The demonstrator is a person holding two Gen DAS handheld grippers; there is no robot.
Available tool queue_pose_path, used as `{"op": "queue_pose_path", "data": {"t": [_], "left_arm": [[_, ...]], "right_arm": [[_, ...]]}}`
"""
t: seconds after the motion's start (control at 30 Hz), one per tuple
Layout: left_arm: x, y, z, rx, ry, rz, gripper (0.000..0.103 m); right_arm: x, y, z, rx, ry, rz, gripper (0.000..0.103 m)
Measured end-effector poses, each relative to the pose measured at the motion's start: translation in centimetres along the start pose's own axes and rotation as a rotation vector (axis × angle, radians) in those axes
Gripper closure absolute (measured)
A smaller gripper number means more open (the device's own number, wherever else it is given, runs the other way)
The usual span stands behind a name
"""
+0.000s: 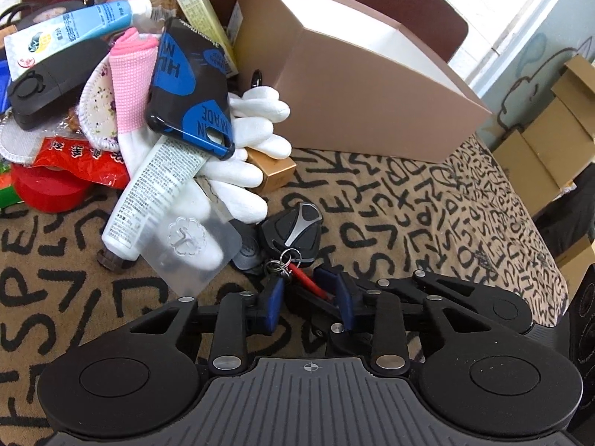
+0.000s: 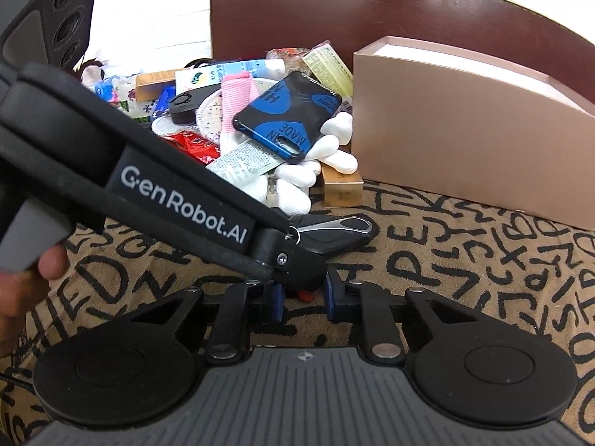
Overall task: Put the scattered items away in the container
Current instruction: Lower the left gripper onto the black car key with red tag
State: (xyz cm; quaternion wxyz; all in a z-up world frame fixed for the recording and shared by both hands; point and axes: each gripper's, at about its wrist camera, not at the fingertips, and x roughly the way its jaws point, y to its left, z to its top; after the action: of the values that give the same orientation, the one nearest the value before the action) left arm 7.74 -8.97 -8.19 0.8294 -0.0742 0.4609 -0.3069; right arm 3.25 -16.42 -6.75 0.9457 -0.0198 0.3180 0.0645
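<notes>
Letter-print cloth [image 1: 427, 223] and room clutter

Tan, black-lettered, spread over the surface; dark brown chair back [image 2: 372, 11] behind; stacked cardboard boxes [image 1: 550, 141] against a pale blue wall [image 1: 539, 55].

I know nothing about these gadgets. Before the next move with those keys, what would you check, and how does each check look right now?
1. Box open on top and nearby: ok.
2. Key fob lying free on the cloth, not under the pile: ok.
3. Red tag between the left gripper's pads: ok.
4. Left pads pressing on the tag: not ok, gaps show.
5. Right gripper holding anything: cannot tell, the left gripper's tip covers the spot.
6. Grippers clear of each other: not ok, both crowd the same spot.
</notes>
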Motion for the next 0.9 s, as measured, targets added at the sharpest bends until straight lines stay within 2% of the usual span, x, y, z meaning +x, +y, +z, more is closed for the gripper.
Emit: {"op": "queue_pose_path", "data": {"t": [0.13, 0.17, 0.23, 0.27, 0.4, 0.43, 0.47, 0.5, 0.57, 0.8, 0.9], "left_arm": [[-0.8, 0.0, -0.4, -0.006, 0.002, -0.026, 0.086], [-1.1, 0.0, -0.6, -0.007, -0.003, -0.034, 0.088], [-1.3, -0.1, -0.7, -0.001, -0.001, -0.033, 0.085], [-1.4, -0.3, -0.8, 0.011, -0.004, -0.026, 0.071], [-1.9, -0.5, -0.3, 0.026, -0.063, 0.034, 0.055], [-2.0, -0.3, 0.1, 0.013, -0.071, 0.024, 0.05], [-2.1, -0.1, 0.4, -0.003, -0.079, 0.013, 0.045], [-2.1, 0.0, 0.7, -0.008, -0.085, 0.008, 0.042], [-1.8, 0.0, 1.3, 0.009, -0.092, 0.02, 0.035], [0.7, -0.8, 2.8, 0.079, -0.06, 0.041, 0.032], [1.4, -1.3, 3.1, 0.104, -0.046, 0.029, 0.025]], "right_arm": [[-0.7, 0.2, -0.4, -0.008, 0.005, 0.022, 0.092], [-0.9, 0.2, -0.5, -0.004, 0.008, 0.034, 0.099], [-1.2, 0.3, -0.7, 0.004, 0.006, 0.052, 0.099], [-1.3, 0.4, -0.8, 0.0, 0.003, 0.053, 0.099], [-1.1, 0.1, -0.7, 0.014, -0.009, 0.026, 0.097], [-1.0, 0.0, -0.6, 0.014, -0.011, 0.022, 0.094], [-1.0, -0.1, -0.5, 0.014, -0.013, 0.017, 0.084], [-0.9, -0.2, -0.5, 0.013, -0.015, 0.008, 0.066], [-0.7, -0.4, -0.3, 0.013, -0.025, -0.014, 0.045], [0.5, -0.8, 0.6, 0.015, -0.029, 0.002, 0.044], [1.2, -0.9, 0.9, 0.024, -0.024, 0.01, 0.043]]}}
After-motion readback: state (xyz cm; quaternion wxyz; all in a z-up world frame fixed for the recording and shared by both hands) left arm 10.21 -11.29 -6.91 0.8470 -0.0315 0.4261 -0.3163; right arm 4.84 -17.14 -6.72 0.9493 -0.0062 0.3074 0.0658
